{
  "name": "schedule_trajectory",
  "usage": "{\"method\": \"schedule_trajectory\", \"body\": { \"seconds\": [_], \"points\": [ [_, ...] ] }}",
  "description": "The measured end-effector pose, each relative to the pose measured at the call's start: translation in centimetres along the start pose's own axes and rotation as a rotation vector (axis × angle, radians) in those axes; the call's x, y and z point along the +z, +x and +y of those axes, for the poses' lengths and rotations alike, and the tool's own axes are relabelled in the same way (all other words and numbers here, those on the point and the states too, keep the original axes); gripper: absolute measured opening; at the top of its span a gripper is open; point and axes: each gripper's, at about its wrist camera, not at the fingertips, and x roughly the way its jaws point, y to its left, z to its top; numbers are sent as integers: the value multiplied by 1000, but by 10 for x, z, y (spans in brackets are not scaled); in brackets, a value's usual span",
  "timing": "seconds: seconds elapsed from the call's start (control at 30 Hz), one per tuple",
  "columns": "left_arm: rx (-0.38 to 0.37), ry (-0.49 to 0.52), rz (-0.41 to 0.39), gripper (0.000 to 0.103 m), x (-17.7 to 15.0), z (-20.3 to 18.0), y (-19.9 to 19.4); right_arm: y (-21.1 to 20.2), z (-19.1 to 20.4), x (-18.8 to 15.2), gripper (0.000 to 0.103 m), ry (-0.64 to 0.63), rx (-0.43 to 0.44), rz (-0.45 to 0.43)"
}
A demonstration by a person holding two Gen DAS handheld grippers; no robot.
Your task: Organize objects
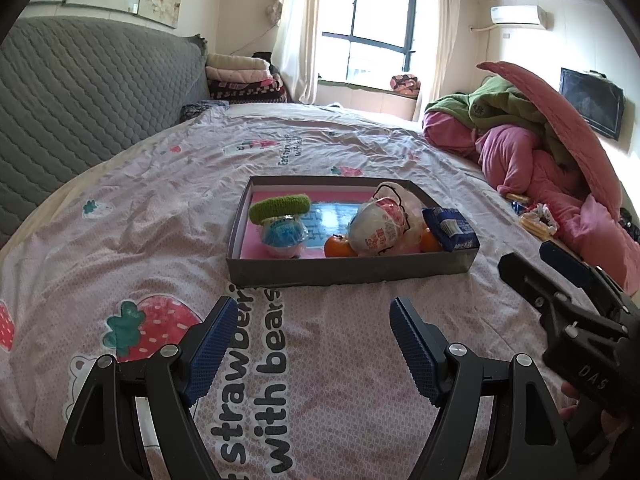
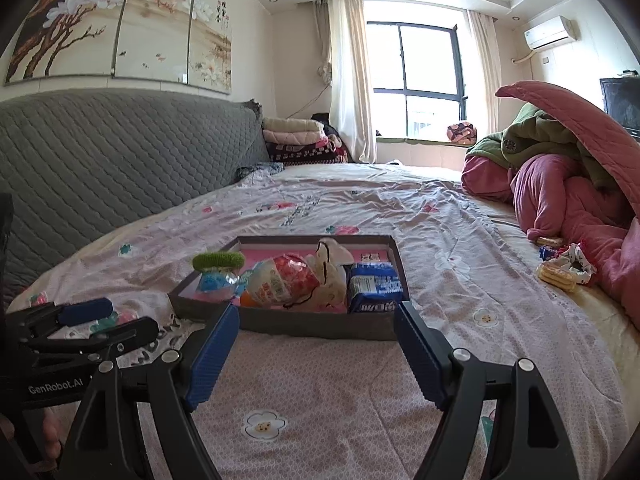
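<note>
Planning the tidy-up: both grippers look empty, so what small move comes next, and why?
Probably swing the right hand-held gripper, open and empty, toward the loose biscuit packet by the pink quilt; it lies outside the box where other snacks already sit.

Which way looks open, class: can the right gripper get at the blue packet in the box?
Probably yes. The right gripper is open and empty, facing the box, and the blue packet sits at the near right corner with nothing in front.

I'm getting bright daylight from the window point(image 1: 370, 28) at twelve o'clock, its panes blown out white. Soft shadows on the bedspread point(image 1: 160, 208). Fisheye bends every edge, black vignette in the corners. Centre sharp, rim slightly smeared.
</note>
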Motion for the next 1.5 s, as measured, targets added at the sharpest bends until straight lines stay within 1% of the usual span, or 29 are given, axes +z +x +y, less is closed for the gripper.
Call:
{"method": "schedule_trajectory", "body": {
  "seconds": [0.37,0.77,1.2,1.5],
  "points": [
    [3,-21,24,79,-5,5,4,8,4,-10,79,-25,-1,47],
    [8,-21,49,79,-9,7,7,9,6,-13,79,-30,4,63],
    [14,-23,96,79,-18,8,13,13,0,-22,79,10,2,109],
    [21,-25,121,79,-25,10,24,20,-2,-34,79,1,-20,151]
  ]
}}
